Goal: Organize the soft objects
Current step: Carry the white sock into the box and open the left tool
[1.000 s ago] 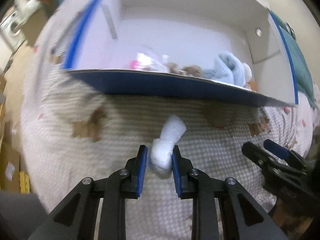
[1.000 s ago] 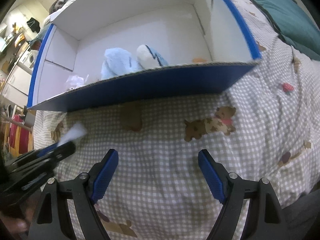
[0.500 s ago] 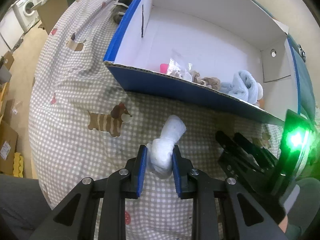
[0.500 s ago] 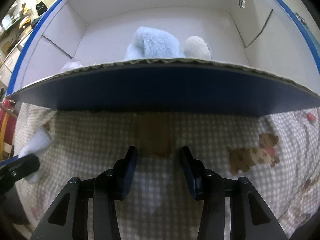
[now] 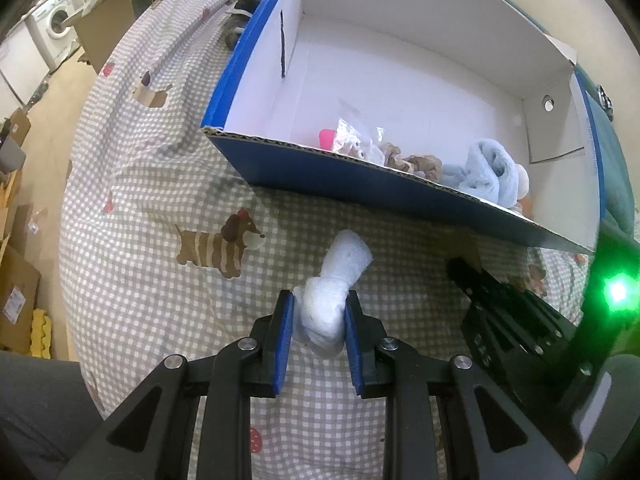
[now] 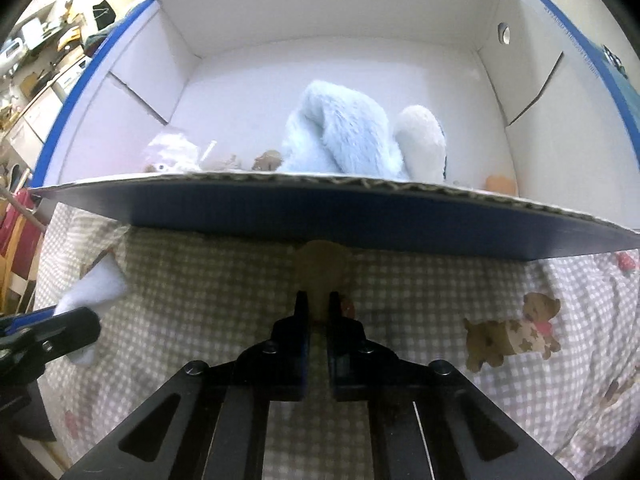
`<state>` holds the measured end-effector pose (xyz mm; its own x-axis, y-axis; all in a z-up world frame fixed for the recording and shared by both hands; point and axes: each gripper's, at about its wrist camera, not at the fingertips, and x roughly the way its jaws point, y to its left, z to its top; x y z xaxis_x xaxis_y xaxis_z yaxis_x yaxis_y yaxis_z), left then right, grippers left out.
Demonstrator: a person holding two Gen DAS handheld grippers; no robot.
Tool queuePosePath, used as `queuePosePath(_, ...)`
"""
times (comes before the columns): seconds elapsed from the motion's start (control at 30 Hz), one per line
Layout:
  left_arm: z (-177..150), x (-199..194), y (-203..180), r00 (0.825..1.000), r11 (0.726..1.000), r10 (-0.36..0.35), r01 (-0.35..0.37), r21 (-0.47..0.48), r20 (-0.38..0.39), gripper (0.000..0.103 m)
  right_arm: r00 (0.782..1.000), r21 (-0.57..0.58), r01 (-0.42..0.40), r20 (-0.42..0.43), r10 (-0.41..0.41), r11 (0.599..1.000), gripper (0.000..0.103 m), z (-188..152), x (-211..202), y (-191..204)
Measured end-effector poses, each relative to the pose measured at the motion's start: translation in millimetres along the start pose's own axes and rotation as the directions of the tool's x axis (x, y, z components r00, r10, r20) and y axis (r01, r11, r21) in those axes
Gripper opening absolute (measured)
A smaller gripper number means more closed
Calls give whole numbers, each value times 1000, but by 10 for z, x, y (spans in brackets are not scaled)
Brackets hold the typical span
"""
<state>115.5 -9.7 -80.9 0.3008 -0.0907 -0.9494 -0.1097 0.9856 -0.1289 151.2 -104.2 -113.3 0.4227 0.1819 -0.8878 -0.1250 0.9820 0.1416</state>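
My left gripper [image 5: 320, 300] is shut on a white rolled cloth [image 5: 348, 256], whose free end sticks out past the fingers over the checked bed cover [image 5: 140, 184]. In the right wrist view, that cloth [image 6: 96, 284] and the left gripper [image 6: 80, 316] show at the left edge. My right gripper [image 6: 318, 300] has closed on a tan soft piece [image 6: 320, 268] lying against the front wall of the blue-and-white box [image 6: 360, 220]. Its tip [image 5: 460, 268] sits to the right of the cloth. A light blue plush [image 6: 340, 132] lies in the box [image 5: 360, 176].
Inside the box are also a clear bag [image 5: 356, 140], tan scrunchies [image 5: 416, 162] and a pink thing [image 5: 326, 136]. A teal pillow [image 5: 620, 200] lies to the right of the box. Off the bed's left edge are cardboard boxes [image 5: 16, 292] and a washing machine [image 5: 52, 24].
The right gripper's jaws went from wide open to closed while it moved in toward the box's front wall and the tan piece. The left gripper kept its hold on the white cloth.
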Motion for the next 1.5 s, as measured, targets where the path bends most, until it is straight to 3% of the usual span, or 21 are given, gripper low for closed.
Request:
queuePosePath(0.57,-105,-173,56,997,999,42,-43,25,58,22,997,-17,-45,58,46,999,8,-161,-678,15)
queuePosePath(0.93,-259,-374,-27,991,997,53,-59,48,122,22,986,37,-127,113,123,991,8,-275,-1050,-154)
queuePosePath(1.27,-59,-819,-6,967,999,45,-48,7,249,22,970,50,-174,178,163,983,8,-130,-1342,-299)
queuePosePath(1.5,211,-957,-79,955,998,29,-44,43,296,22,963,26,-173,214,164,985,8,134,-1419,-354)
